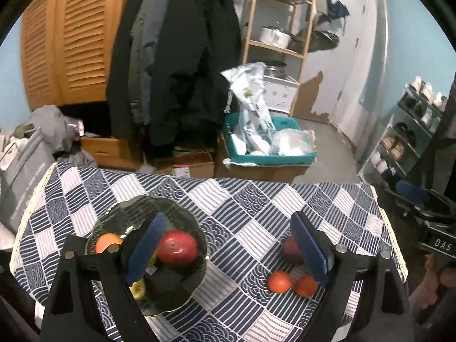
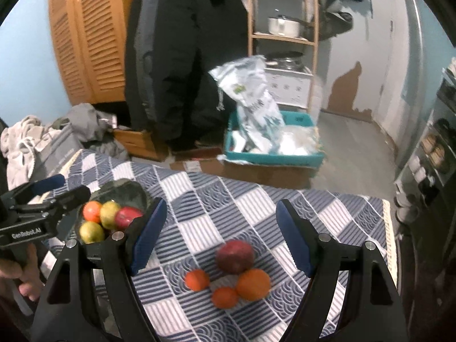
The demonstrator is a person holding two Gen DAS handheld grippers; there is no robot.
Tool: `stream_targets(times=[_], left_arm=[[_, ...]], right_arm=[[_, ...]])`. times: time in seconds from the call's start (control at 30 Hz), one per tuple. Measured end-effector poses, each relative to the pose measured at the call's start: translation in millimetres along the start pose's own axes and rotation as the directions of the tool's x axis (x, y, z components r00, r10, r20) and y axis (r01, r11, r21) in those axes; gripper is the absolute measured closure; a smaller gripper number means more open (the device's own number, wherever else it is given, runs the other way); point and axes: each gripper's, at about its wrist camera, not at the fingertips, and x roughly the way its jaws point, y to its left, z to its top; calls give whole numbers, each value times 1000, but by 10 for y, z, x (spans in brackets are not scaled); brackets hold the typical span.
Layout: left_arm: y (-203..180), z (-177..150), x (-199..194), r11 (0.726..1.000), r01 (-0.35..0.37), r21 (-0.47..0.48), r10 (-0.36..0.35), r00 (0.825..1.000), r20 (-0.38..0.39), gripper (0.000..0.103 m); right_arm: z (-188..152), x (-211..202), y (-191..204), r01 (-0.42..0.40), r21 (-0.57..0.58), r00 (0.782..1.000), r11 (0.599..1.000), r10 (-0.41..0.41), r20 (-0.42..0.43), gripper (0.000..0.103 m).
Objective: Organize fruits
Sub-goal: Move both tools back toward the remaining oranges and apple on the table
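Note:
A dark glass bowl (image 1: pixel 119 213) sits on the left of the checked tablecloth (image 1: pixel 242 199). It holds a red apple (image 1: pixel 176 248), an orange (image 1: pixel 107 242) and yellow-green fruit (image 1: pixel 138 287). My left gripper (image 1: pixel 228 248) is open and empty above the bowl's right side. On the cloth lie a red apple (image 2: pixel 234 256), a large orange (image 2: pixel 253 284) and two small oranges (image 2: pixel 196 280) (image 2: pixel 225 297). My right gripper (image 2: pixel 221 236) is open and empty, above and around this group. The bowl (image 2: pixel 128 192) and the left gripper (image 2: pixel 61 188) also show in the right wrist view.
Beyond the table's far edge (image 1: pixel 256 181) stand cardboard boxes (image 1: pixel 193 165), a teal crate with plastic bags (image 1: pixel 270 154), hanging dark coats (image 1: pixel 176 57), a wooden shelf rack (image 1: pixel 279 28) and a shoe rack (image 1: pixel 404 131). A grey bag (image 1: pixel 20 179) stands left of the table.

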Motion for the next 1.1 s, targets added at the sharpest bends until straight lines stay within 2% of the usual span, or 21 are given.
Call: stream_targets(times=[0.23, 0.5, 0.63, 0.83, 1.1], left_arm=[[-306, -32, 149, 998, 32, 53, -30, 998, -46, 13], [-526, -119, 349, 993, 25, 115, -13, 995, -100, 13], [-589, -205, 493, 990, 18, 140, 3, 990, -144, 13], [-609, -364, 762, 988, 9, 156, 26, 975, -222, 13], [-557, -608, 1155, 986, -17, 167, 71, 944, -323, 13]], right_arm=[[-178, -27, -314, 41, 50, 999, 998, -40, -33, 23], [-346, 13, -564, 78, 89, 995, 993, -71, -75, 23], [-455, 164, -639, 77, 99, 990, 992, -64, -128, 23], [-681, 562, -641, 81, 94, 967, 992, -56, -248, 23], [-991, 1082, -589, 68, 92, 918, 993, -26, -396, 23]])
